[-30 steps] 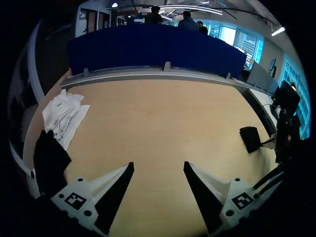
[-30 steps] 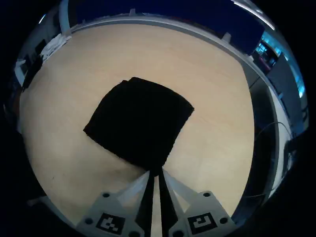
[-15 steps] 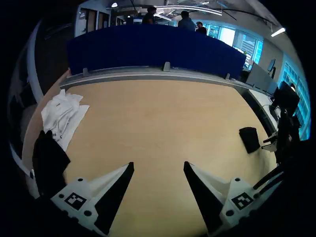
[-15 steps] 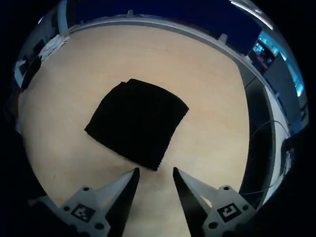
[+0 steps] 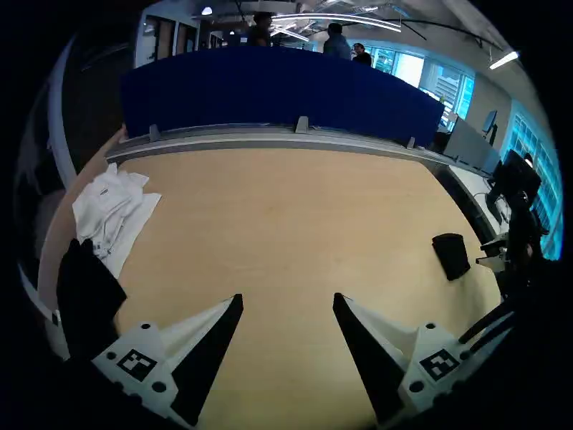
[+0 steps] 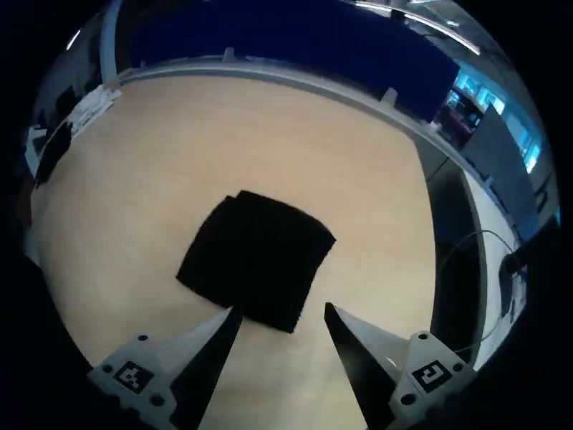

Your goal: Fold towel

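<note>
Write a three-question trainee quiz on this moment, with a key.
1. True or false: the right gripper is shut on the black towel.
2. In the left gripper view, what lies near the far left edge of the table? A) a white cloth B) a mug C) a book
3. Fill in: the left gripper hangs over bare wood with its fingers ___ (open or shut).
Key: 1 false, its fingers are apart and the towel lies flat on the table; 2 A; 3 open.

Right gripper (image 6: pixel 283 326) was open, off the folded black towel (image 6: pixel 256 256), which lay flat on the table (image 6: pixel 215 143).
</note>
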